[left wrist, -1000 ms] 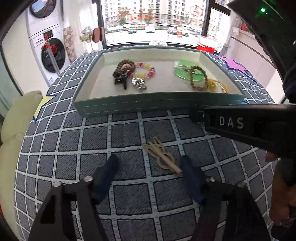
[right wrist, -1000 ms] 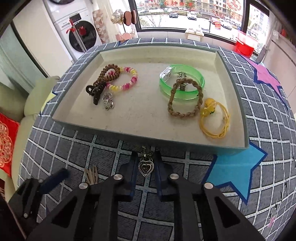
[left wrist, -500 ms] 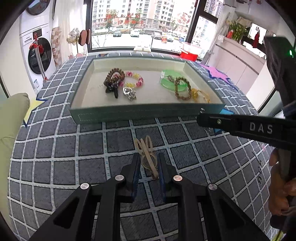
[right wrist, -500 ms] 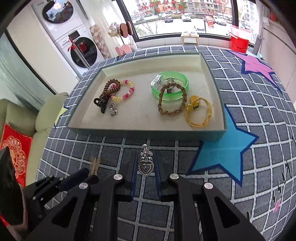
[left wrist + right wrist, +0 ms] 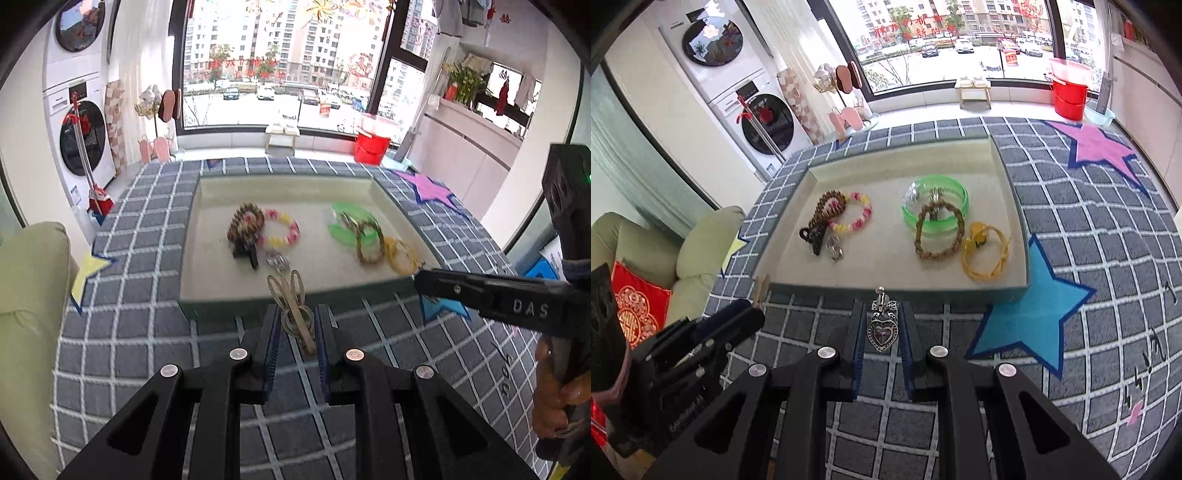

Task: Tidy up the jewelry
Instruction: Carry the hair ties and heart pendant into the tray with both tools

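My left gripper (image 5: 295, 321) is shut on a gold hair clip (image 5: 293, 306) and holds it up in front of the tray's near wall. My right gripper (image 5: 882, 325) is shut on a silver heart pendant (image 5: 882, 334), also just short of the tray. The teal tray (image 5: 240, 306) with a cream floor (image 5: 886, 258) holds a brown bead bracelet (image 5: 827, 206), a pink-yellow bracelet (image 5: 857, 218), a green bangle (image 5: 945, 218), a braided bracelet (image 5: 938, 251) and a yellow cord (image 5: 986, 254). The left gripper's tip (image 5: 738, 321) shows in the right wrist view.
The tray sits on a grey checked cloth (image 5: 1089, 277) with blue (image 5: 1030, 317) and pink (image 5: 1097, 147) stars. A green cushion (image 5: 29, 295) lies at the left. The right gripper's body (image 5: 498, 299) crosses the left wrist view at the right.
My left gripper closed on the gold hair clip and lifted it off the cloth toward the tray. My right gripper rose with the heart pendant held throughout.
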The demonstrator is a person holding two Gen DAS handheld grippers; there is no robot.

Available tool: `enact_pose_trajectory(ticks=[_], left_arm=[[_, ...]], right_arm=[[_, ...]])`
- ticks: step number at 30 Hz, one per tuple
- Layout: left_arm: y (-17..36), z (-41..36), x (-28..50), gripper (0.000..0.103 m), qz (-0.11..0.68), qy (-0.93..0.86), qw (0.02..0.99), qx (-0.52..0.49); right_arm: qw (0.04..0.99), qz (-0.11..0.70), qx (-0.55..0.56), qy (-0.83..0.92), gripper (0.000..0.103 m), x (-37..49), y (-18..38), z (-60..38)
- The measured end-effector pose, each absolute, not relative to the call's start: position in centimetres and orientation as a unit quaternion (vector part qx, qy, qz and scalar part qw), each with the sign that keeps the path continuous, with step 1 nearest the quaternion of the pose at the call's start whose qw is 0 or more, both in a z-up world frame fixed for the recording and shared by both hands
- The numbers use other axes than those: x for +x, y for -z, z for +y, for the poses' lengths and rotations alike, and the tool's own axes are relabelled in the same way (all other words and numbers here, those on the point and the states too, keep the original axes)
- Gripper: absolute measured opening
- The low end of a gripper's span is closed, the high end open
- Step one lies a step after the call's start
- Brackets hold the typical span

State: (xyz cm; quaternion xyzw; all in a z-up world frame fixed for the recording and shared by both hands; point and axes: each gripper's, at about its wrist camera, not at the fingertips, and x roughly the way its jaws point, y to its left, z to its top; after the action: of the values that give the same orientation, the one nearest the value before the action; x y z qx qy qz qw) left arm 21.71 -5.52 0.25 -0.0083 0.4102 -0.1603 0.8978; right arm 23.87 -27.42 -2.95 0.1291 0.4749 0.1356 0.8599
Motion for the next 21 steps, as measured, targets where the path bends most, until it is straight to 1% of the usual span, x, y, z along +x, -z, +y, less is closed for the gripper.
enact_pose_trajectory(ticks=[8, 21], left_arm=[[-0.6, -4.9, 25.3, 0.033, 0.402, 0.161, 0.901, -0.011], [1.5, -6.7, 29.0, 0.033, 0.415, 0.167, 0.894, 0.018]], right_arm=[[0.86, 0.475, 0.127, -0.134, 0.019, 26.4, 2.9, -26.8], [0.854, 0.491, 0.129, -0.111, 0.019, 30.0, 5.4, -27.1]])
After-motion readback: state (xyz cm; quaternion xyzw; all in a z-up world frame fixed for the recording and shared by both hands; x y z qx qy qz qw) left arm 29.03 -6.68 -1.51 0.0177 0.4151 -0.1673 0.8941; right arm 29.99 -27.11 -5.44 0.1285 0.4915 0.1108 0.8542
